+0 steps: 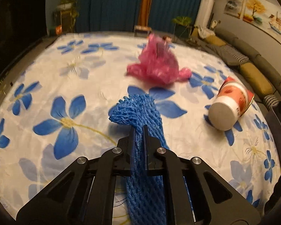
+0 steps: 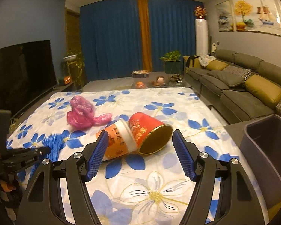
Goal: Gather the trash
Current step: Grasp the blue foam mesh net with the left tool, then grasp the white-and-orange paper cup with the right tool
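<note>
My left gripper (image 1: 138,129) pinches the blue net (image 1: 140,112), its bottom cut off. My right gripper (image 2: 138,146) is spread; cups (image 2: 136,136) at 12 o'clock.

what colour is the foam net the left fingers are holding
Blue foam net, clearest in the left wrist view.

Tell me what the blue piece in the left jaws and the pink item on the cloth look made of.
Blue net sleeve: looks like foam mesh, matte, with an open woven lattice and a frayed end. Pink bag: probably thin plastic film, crinkled, slightly glossy and translucent, though blurred.
</note>
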`<act>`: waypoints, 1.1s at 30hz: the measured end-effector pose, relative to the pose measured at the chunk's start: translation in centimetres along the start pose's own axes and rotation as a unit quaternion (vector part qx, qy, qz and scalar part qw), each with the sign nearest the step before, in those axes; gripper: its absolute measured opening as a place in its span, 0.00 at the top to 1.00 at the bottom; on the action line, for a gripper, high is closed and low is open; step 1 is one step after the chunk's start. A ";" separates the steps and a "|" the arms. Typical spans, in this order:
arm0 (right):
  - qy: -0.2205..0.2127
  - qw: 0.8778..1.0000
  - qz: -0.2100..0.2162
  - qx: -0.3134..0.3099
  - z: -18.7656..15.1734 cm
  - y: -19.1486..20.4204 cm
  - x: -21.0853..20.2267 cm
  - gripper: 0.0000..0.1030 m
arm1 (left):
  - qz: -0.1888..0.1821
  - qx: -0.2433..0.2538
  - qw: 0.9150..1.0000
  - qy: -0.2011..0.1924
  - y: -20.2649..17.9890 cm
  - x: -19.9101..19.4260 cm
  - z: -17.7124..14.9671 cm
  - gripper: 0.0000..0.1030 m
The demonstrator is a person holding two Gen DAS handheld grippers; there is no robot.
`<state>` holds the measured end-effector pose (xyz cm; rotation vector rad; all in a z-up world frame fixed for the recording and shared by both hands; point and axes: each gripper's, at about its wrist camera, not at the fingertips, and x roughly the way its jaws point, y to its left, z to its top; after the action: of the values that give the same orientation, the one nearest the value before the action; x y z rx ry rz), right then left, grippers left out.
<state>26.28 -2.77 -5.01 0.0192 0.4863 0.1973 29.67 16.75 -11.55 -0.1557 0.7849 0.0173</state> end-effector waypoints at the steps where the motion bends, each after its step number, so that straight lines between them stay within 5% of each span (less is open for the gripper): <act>1: 0.004 1.000 0.006 -0.004 0.0 0.2 0.4 0.32 | -0.006 -0.001 1.000 -0.008 -0.1 -0.5 0.1 0.94; 11: 0.051 0.997 0.059 -0.022 0.3 0.8 4.7 0.32 | -0.023 -0.002 0.994 -0.105 -0.7 -6.7 1.1 0.94; 23: 0.086 0.989 0.120 -0.028 0.0 1.2 8.1 0.34 | -0.038 -0.005 0.993 -0.109 -0.4 -7.0 0.9 0.94; 33: 0.101 0.977 0.178 -0.049 -1.1 2.4 6.2 0.81 | -0.040 -0.009 0.994 -0.104 -0.3 -6.9 0.7 0.94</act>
<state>30.70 0.74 -8.72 -0.0102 0.6746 0.5797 25.33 16.80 -6.16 -0.1994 0.5692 -0.0350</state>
